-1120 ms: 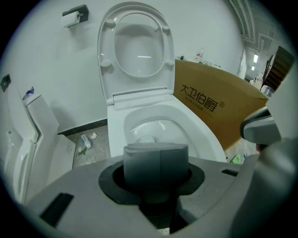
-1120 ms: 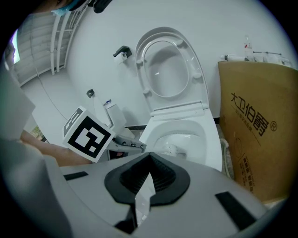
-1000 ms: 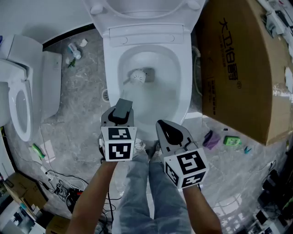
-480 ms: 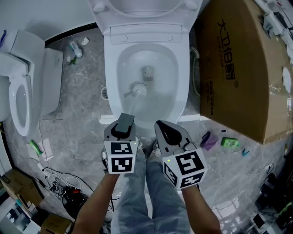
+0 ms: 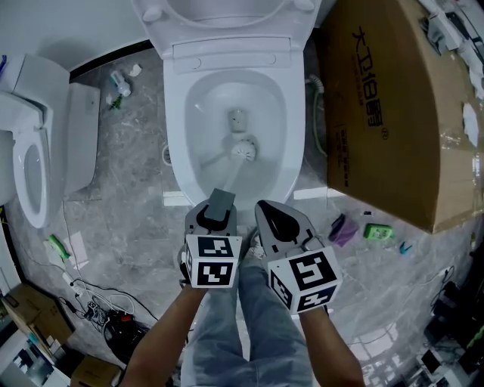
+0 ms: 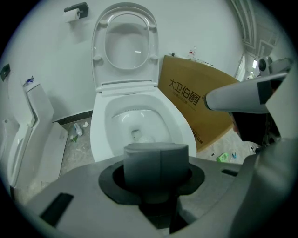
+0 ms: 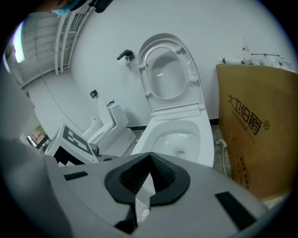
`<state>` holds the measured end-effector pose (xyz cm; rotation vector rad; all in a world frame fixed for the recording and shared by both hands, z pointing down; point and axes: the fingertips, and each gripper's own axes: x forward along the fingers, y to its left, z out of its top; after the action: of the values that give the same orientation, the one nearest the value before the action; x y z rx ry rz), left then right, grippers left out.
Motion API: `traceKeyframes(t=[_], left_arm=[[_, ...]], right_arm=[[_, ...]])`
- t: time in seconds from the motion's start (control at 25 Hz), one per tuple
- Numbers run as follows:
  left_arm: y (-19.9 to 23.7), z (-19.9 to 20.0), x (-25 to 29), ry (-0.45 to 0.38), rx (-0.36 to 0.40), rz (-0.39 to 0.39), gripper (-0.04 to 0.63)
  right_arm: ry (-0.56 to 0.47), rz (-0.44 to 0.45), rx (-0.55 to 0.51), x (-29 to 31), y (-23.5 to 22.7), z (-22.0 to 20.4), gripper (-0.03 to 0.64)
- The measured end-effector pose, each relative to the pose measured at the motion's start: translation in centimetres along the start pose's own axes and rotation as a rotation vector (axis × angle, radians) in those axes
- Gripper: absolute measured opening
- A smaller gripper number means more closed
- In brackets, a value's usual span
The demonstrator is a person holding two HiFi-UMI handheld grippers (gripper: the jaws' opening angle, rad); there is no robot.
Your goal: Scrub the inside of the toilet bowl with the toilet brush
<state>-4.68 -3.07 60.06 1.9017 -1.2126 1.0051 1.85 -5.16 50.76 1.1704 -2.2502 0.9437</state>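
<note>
Observer 1: Fig. 1, head view. Your left gripper was clamped on the grey handle of the toilet brush. The shaft ran from the jaws toward 12 o'clock and down into the toilet bowl. The white bristle head sat low inside the bowl, just at 6 o'clock of the small drain fitting. Whether the bristles pressed on the porcelain could not be told.

Observer 2: Agreed. In your left gripper view the handle's blunt end filled the dark recess between the jaws, which were closed round it. The bowl stood dead ahead at 12 o'clock.

Observer 1: And the other tool?

Observer 2: Your right gripper hung just beside the left one, at its 3 o'clock, above your trouser legs. In the right gripper view its jaws were drawn together with the tips meeting, and they held nothing.

Observer 1: Surroundings, for the legend. The raised seat stood at 12 o'clock beyond the bowl. The cardboard box leaned at 2 o'clock, close to the bowl's side. A second toilet lay at 9 o'clock, well apart.

Observer 2: Add the floor items. A purple object and a green object lay near each other at 3 o'clock of your right gripper, below the box. Tangled cables lay at 8 o'clock.
</note>
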Motion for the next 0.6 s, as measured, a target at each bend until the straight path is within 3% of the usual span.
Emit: traceKeyframes(t=[0.4, 0.6], left_arm=[[0.4, 3.6, 2.4, -0.034, 0.040, 0.000, 0.158], [1.4, 2.7, 2.5, 0.003, 0.047, 0.028, 0.158]], right_arm=[[0.004, -0.022, 0.018, -0.3, -1.0, -0.5, -0.003], [0.004, -0.019, 0.029, 0.0, -1.0, -0.5, -0.003]])
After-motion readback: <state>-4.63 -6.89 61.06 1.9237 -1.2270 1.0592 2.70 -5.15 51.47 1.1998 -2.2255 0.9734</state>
